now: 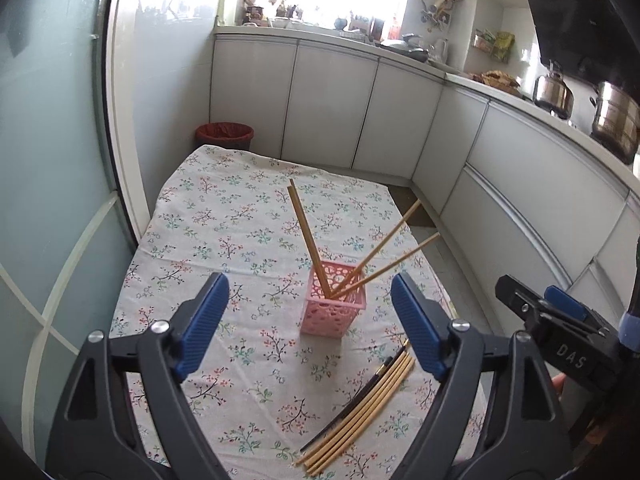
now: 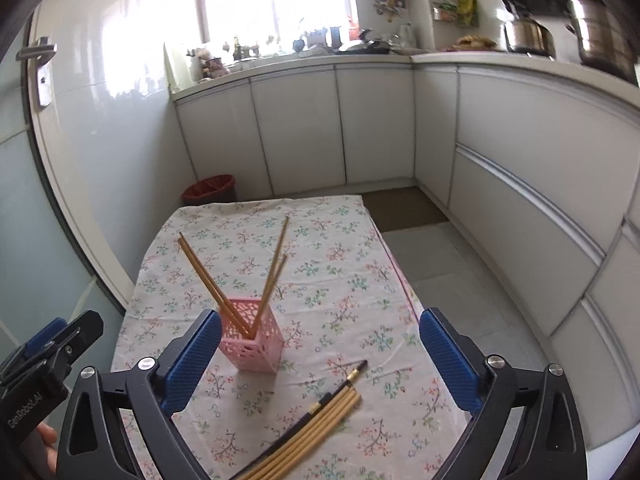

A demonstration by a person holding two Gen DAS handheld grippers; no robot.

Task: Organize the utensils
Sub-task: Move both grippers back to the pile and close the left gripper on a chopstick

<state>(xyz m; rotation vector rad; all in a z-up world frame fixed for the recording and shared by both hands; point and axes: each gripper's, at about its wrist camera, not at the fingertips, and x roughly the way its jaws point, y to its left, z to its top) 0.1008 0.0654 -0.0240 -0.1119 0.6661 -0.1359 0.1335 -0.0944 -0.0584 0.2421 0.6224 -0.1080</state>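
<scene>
A pink perforated holder [image 1: 334, 304] [image 2: 251, 340] stands upright on the floral tablecloth [image 1: 224, 224] [image 2: 340, 280]. Several bamboo chopsticks [image 1: 306, 236] [image 2: 208, 276] lean out of it, two to the left and two to the right. Nearer me, a bundle of bamboo and black chopsticks [image 1: 360, 404] [image 2: 312, 428] lies flat on the cloth. My left gripper [image 1: 310, 324] is open, its blue pads on either side of the holder in that view, with nothing between them. My right gripper [image 2: 320, 360] is open above the loose bundle and holds nothing. Each gripper shows at the edge of the other's view.
White kitchen cabinets [image 1: 328, 112] [image 2: 520, 184] run along the back and right, close to the table's right edge. A red-lined bin [image 1: 225, 135] [image 2: 210, 189] stands beyond the far left corner. A glass door [image 1: 48, 160] is to the left. Pots [image 1: 614, 120] sit on the counter.
</scene>
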